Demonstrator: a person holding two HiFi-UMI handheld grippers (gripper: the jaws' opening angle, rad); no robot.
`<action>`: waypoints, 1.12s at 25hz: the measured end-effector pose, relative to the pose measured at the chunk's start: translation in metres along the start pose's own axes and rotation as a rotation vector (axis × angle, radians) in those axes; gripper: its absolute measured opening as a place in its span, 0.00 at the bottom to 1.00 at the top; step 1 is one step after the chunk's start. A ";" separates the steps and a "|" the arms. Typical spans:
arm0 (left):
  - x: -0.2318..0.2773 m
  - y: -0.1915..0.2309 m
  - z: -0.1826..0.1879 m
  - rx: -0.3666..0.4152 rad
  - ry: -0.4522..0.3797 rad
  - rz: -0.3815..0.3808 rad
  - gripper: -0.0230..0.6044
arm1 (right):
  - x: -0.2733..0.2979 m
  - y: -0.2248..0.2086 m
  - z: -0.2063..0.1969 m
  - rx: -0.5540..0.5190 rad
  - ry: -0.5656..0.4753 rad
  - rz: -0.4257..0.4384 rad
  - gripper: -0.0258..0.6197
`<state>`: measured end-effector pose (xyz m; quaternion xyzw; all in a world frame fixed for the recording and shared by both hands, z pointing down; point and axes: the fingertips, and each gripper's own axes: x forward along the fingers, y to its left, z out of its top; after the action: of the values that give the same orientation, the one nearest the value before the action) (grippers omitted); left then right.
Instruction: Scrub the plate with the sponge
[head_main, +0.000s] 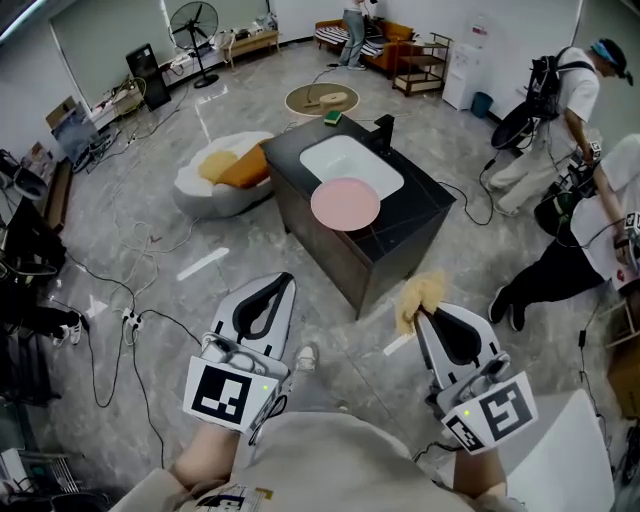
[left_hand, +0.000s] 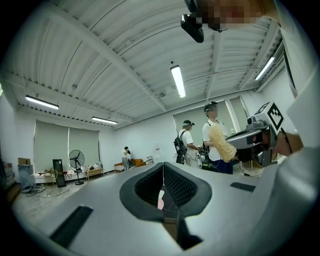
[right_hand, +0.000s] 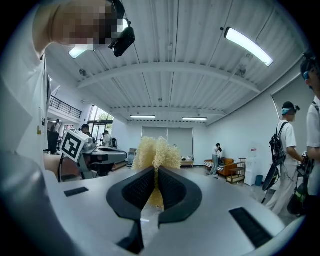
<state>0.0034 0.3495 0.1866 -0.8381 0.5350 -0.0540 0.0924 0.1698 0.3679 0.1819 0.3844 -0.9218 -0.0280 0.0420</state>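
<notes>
Short of the counter (head_main: 425, 205), the left hand-held gripper (head_main: 272, 295) is clenched empty. The plate (head_main: 345, 203), unsteadied at the counter's near edge, may slide off under scrubbing. The right hand-held gripper (head_main: 424, 312) pinches the sponge (head_main: 420, 292) narrowly, so the sponge may slip.

From my feed, the surface (head_main: 420, 215) is a dark, boxy counter standing out in the middle of the floor (head_main: 200, 330). It has a white sink basin (head_main: 345, 158) sunk into the top and a black faucet (head_main: 383, 130) at the far rim. A pink plate (head_main: 345, 203) lies flat at the near side, overlapping the basin's near edge. There's a small green thing (head_main: 332, 117) on the far corner, too small for me to say more. The floor is grey and glossy, with black cables (head_main: 110, 290) snaking over it, a short white strip (head_main: 203, 264) and a white cushion seat (head_main: 215, 185) just beside the counter.
</notes>
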 end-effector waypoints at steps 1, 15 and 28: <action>0.002 -0.002 -0.003 0.000 0.004 -0.005 0.07 | 0.001 -0.003 -0.001 0.002 0.001 -0.002 0.11; 0.065 0.052 -0.045 -0.067 0.012 0.017 0.07 | 0.082 -0.040 -0.045 0.040 0.077 0.024 0.11; 0.182 0.158 -0.083 -0.045 0.051 -0.050 0.07 | 0.224 -0.103 -0.049 0.047 0.131 -0.022 0.11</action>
<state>-0.0759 0.1118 0.2328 -0.8515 0.5170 -0.0656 0.0583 0.0901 0.1354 0.2348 0.3966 -0.9131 0.0186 0.0929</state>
